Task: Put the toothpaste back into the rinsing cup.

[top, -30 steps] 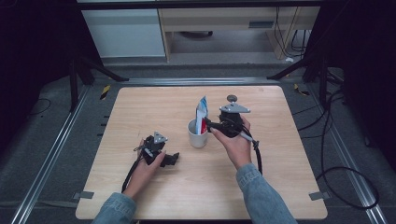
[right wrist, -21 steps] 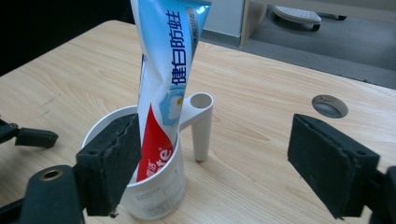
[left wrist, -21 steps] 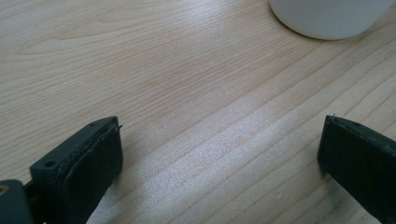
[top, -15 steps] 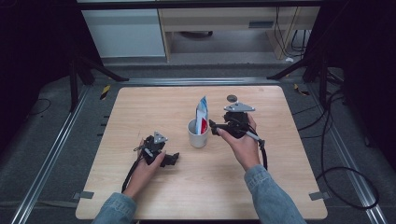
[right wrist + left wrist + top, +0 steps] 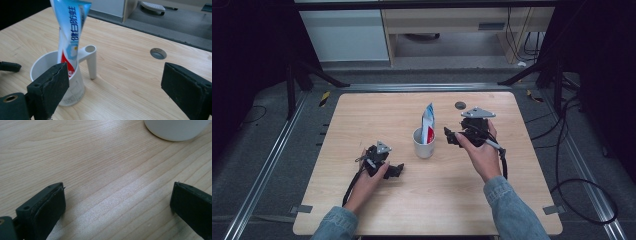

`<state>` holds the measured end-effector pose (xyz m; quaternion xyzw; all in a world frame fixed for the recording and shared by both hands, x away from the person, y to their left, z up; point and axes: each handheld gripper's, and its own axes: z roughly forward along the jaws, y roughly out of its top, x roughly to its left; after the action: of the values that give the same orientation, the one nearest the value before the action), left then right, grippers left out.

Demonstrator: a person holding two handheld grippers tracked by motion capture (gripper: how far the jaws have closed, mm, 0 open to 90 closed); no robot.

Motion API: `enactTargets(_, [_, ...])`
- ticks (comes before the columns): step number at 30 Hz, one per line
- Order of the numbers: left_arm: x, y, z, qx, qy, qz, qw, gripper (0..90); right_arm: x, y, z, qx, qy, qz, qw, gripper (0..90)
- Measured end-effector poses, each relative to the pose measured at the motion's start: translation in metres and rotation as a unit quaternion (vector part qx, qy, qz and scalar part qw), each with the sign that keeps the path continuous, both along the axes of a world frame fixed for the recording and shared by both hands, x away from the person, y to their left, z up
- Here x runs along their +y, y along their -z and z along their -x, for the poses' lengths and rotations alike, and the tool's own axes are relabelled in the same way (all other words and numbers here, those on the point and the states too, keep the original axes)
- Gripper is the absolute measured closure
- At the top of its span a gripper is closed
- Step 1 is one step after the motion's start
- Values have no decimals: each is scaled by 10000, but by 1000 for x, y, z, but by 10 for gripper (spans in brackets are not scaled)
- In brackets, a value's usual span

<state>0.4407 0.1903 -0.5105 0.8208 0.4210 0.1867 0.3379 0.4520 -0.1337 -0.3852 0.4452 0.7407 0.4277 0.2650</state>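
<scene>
A white cup [image 5: 423, 145] with a side handle [image 5: 91, 60] stands mid-table. A blue, white and red toothpaste tube [image 5: 428, 121] leans upright inside it, seen close up as the tube [image 5: 70, 30] in the cup [image 5: 58, 82]. My right gripper [image 5: 451, 136] hovers just right of the cup, open [image 5: 115, 75], with nothing between its jaws. My left gripper [image 5: 396, 171] rests low on the wood, front left of the cup, open [image 5: 117, 192] and holding nothing. The cup's base [image 5: 175, 130] lies ahead of it.
The wooden table [image 5: 362, 120] has a round cable hole [image 5: 460, 105] near its far edge, behind the right gripper. Dark floor, metal rails and cables surround the table. A white cabinet and a shelf stand beyond it.
My right gripper has drawn back to the right, away from the tube and cup. The tube stays standing in the cup. The left gripper has not moved.
</scene>
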Motion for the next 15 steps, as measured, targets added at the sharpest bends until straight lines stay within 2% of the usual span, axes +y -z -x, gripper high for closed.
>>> enactTargets(7, [0,0,0,0,0,-1,10000,0,-20,0,1,21,160,65,9998,78])
enactTargets(15, [0,0,0,-1,-2,-1,10000,0,-38,4,4,20,338,323,9989,91])
